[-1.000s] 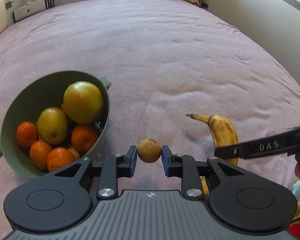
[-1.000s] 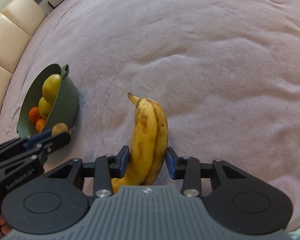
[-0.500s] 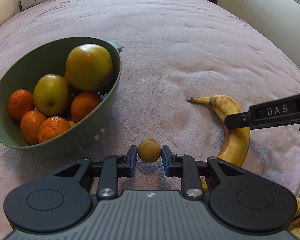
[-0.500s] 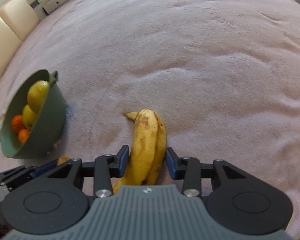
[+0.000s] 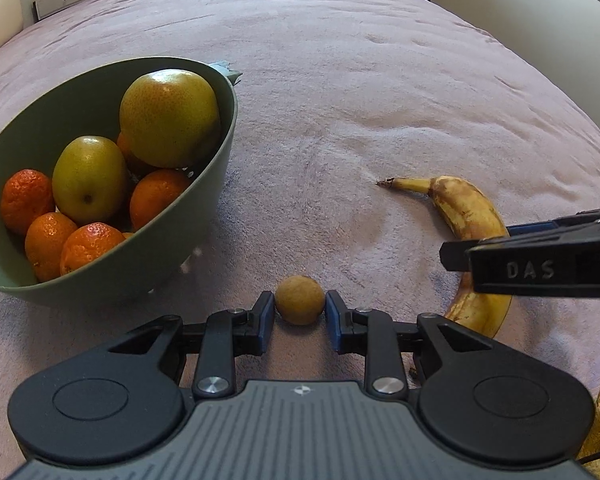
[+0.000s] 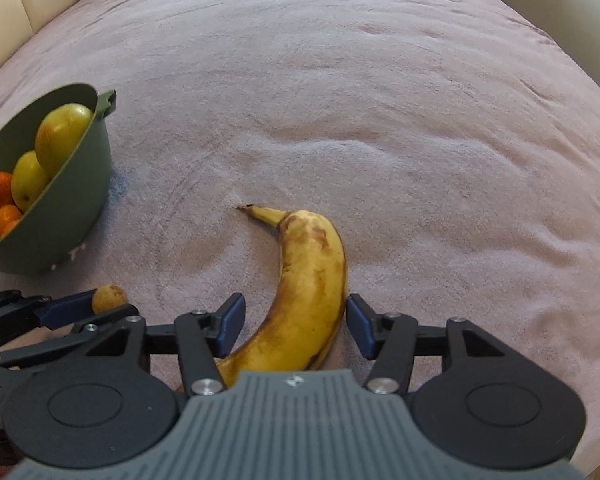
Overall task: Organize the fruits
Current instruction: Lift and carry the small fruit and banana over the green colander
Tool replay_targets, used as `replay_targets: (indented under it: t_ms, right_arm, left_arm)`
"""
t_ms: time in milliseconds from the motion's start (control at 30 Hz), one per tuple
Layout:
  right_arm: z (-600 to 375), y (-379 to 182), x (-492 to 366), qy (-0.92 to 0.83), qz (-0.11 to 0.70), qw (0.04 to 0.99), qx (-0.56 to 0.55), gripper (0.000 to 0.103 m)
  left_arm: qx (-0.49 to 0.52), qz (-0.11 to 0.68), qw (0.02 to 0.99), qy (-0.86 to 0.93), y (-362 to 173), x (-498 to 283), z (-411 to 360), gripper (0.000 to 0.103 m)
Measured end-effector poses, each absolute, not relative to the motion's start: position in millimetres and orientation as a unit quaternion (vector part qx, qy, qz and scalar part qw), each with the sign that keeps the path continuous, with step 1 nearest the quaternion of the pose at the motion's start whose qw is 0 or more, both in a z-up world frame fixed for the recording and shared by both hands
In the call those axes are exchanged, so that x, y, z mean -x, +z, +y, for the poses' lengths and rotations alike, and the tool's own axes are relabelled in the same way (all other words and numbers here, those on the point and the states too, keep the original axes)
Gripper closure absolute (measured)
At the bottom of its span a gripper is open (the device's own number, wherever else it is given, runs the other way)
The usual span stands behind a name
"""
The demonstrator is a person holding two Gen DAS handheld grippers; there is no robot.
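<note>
— What's the left gripper (image 5: 300,316) got?
— Fingers pinching a small brown fruit (image 5: 299,299) beside the green bowl (image 5: 204,216).
— The right gripper (image 6: 295,322)?
— Spread around the banana (image 6: 312,276) on the bed (image 6: 380,100).

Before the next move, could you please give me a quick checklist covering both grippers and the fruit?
1. Left gripper shut on small brown fruit: ok.
2. Right gripper gripping banana: not ok, jaws open with a gap on its left side.
3. Banana lying flat on the blanket: ok.
4. Room in green bowl for more fruit: cannot tell, already crowded.
5. Path from the left gripper to the bowl clear: ok.
</note>
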State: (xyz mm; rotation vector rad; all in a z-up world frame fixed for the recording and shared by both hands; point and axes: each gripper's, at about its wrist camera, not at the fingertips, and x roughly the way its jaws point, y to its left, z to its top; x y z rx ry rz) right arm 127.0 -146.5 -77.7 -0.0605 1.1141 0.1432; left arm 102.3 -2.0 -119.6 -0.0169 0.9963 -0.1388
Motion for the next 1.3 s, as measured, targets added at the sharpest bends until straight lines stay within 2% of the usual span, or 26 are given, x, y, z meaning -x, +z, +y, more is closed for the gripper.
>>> replay_targets:
  t_ms: [67,467,1300]
  right_arm:
    - [-145.4,-84.3,-127.9,0.063,0.532,0.844,0.037,0.054]
    - [-149.0,-77.5,-121.3,0.078,0.515,0.853,0.035,0.064]
    - [-123.4,24.6,-80.3,0.184,0.405,0.895,0.030,0.065]
  left_arm:
    - [0.005,0.478,0.876,-0.068,-119.4,-102.6,-2.4,0.072]
    - [0.001,0.459,0.886,-0.068,-97.2,-95.9,-1.5,0.073]
    - [0.037,0.401,0.915,0.002,-9.9,-70.7,66.5,0.073]
